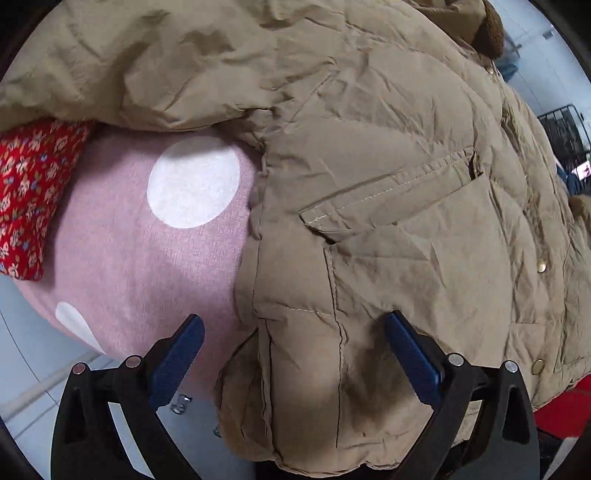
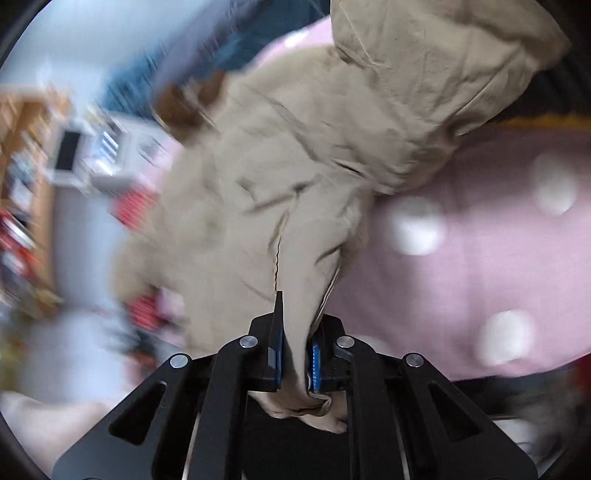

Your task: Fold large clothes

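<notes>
Lying spread over a pink cover with white dots (image 1: 122,258), the tan padded coat (image 1: 388,155) runs lengthwise from its hem near the left tool (image 1: 293,354) up toward its brown fleecy collar (image 1: 491,33) at the far upper right of the left wrist view — the flap pocket (image 1: 391,199) slants across its middle. The left tool points straight down over the hem corner, its blue pads (image 1: 413,358) spread wide on either side of the fabric, not pressing it. A red floral cloth (image 1: 29,192) lies at the cover's left edge. In the blurred right wrist view, the right tool (image 2: 295,354) is pressed together on a bunched fold of the coat (image 2: 266,166) — the fabric rises from the cover (image 2: 480,240) into the pads.
</notes>
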Motion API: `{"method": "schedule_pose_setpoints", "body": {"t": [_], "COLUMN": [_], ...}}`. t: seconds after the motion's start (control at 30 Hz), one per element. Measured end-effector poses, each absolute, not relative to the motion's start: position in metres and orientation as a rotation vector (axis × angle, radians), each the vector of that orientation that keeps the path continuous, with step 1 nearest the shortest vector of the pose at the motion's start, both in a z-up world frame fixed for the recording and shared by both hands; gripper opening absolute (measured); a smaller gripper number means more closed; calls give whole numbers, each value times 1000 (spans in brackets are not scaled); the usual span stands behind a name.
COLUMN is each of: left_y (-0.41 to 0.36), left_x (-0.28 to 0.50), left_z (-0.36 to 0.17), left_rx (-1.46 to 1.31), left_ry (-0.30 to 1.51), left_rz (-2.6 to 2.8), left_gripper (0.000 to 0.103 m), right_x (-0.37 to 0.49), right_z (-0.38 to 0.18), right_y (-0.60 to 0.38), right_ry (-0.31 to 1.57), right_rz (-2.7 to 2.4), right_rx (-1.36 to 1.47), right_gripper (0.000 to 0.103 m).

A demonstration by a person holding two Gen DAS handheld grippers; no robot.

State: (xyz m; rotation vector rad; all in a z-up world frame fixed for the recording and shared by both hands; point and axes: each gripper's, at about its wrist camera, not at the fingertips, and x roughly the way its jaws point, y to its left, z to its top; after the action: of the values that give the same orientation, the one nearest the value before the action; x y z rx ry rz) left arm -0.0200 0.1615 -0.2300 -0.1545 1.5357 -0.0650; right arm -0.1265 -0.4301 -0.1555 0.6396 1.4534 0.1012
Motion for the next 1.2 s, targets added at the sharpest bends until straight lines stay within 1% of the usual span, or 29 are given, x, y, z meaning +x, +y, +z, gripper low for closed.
{"method": "schedule_pose_setpoints", "body": {"t": [0.07, 0.1, 0.13, 0.2, 0.27, 0.3, 0.4, 0.47, 0.53, 0.6, 0.63, 0.67, 0.73, 0.8, 0.83, 0.93, 1.0, 1.03, 1.07, 1.13, 1.2], "left_y": [154, 155, 156, 165, 174, 178, 187, 177, 162, 142, 133, 124, 99, 75, 65, 53, 52, 57, 65, 80, 86], "left_x": [-22, -22, -25, -29, -29, -29, -30, -26, -19, -13, -10, -7, 1, -1, -8, -15, -18, -23, -29, -36, -38], "left_z": [-233, -235, -240, -247, -252, -253, -247, -231, -210, -183, -175, -167, -159, -163, -173, -205, -233, -244, -251, -258, -265], "left_rx": [-138, -142, -143, -132, -158, -179, -151, -13, 92, 147, 159, 166, 170, 198, 213, 256, 327, 327, 284, 220, 201], "left_ry": [1537, 1541, 1548, 1560, 1578, 1585, 1584, 1546, 1478, 1391, 1361, 1335, 1313, 1308, 1311, 1385, 1473, 1504, 1504, 1500, 1512], "left_rz": [-54, -43, -29, 13, 26, 31, 41, 52, 50, -10, -33, -58, -141, -193, -217, -257, -224, -220, -229, -236, -246], "left_gripper": [96, 96, 96, 97, 97, 97, 97, 97, 96, 96, 96, 96, 96, 96, 96, 96, 98, 98, 98, 98, 98], "right_x": [-123, -126, -129, -138, -147, -152, -155, -155, -146, -130, -120, -110, -93, -75, -75, -64, -57, -64, -72, -87, -90], "right_z": [-183, -199, -220, -246, -273, -285, -278, -267, -241, -214, -197, -183, -164, -156, -158, -195, -230, -253, -266, -279, -283], "right_y": [-416, -412, -405, -396, -381, -374, -376, -384, -389, -384, -379, -371, -358, -337, -329, -290, -280, -276, -274, -277, -282], "right_ry": [1577, 1630, 1670, 1703, 1776, 1801, 1776, 1797, 1787, 1731, 1678, 1622, 1528, 1440, 1429, 1471, 1569, 1629, 1639, 1592, 1597], "right_rz": [77, 64, 29, -10, -32, -44, -79, -122, -163, -186, -205, -211, -176, -85, -51, 53, 57, 63, 82, 99, 87], "right_rx": [532, 521, 527, 533, 468, 423, 413, 399, 321, 190, 97, 37, 11, 39, 40, 15, -50, -93, -106, -97, -58], "right_gripper": [13, 14, 17, 25, 39, 42, 44, 51, 53, 59, 66, 68, 68, 75, 83, 83, 83, 85, 90, 93, 96]}}
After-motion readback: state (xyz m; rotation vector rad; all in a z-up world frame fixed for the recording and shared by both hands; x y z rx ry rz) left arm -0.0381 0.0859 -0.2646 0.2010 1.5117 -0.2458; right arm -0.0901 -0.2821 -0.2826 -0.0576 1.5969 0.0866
